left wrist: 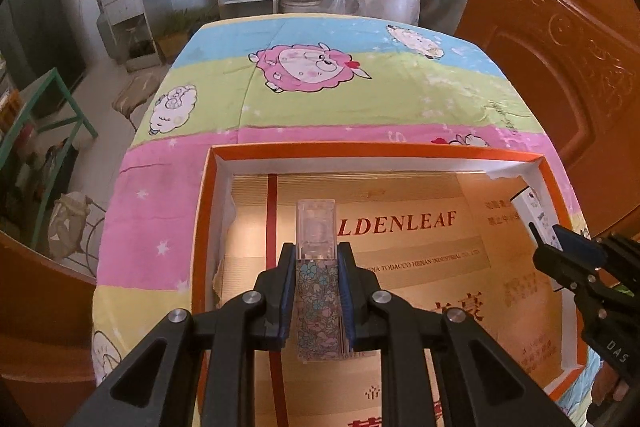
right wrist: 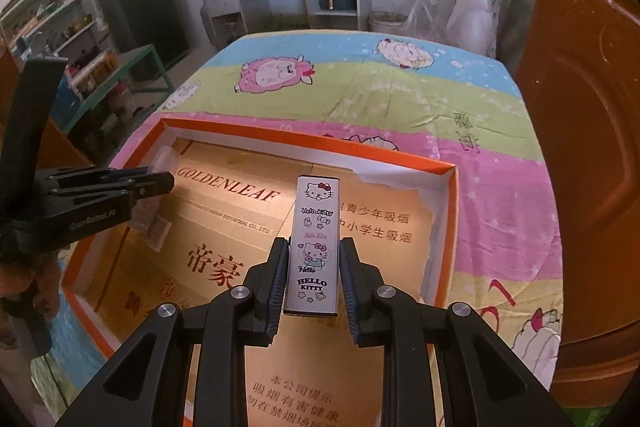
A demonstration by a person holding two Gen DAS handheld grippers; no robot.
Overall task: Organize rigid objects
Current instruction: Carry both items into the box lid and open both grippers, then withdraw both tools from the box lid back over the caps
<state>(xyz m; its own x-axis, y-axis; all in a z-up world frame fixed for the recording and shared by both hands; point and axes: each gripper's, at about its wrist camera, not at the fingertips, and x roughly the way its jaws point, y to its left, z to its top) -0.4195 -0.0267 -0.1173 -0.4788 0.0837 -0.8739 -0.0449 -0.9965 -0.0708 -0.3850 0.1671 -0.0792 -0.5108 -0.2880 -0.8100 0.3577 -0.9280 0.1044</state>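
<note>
Floral clear-capped case (left wrist: 316,291) clamped in left gripper (left wrist: 316,263), white cartoon-printed case (right wrist: 314,247) in right gripper (right wrist: 314,259), above orange-rimmed cardboard-lined box (left wrist: 360,150); early release could tip either.

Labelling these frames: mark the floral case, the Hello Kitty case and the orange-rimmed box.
floral case (left wrist: 318,301), left wrist view, on its flower-patterned lower half between the fingers.
Hello Kitty case (right wrist: 316,227), right wrist view, on its printed white face.
orange-rimmed box (left wrist: 360,149), left wrist view, on its far orange rim.
</note>
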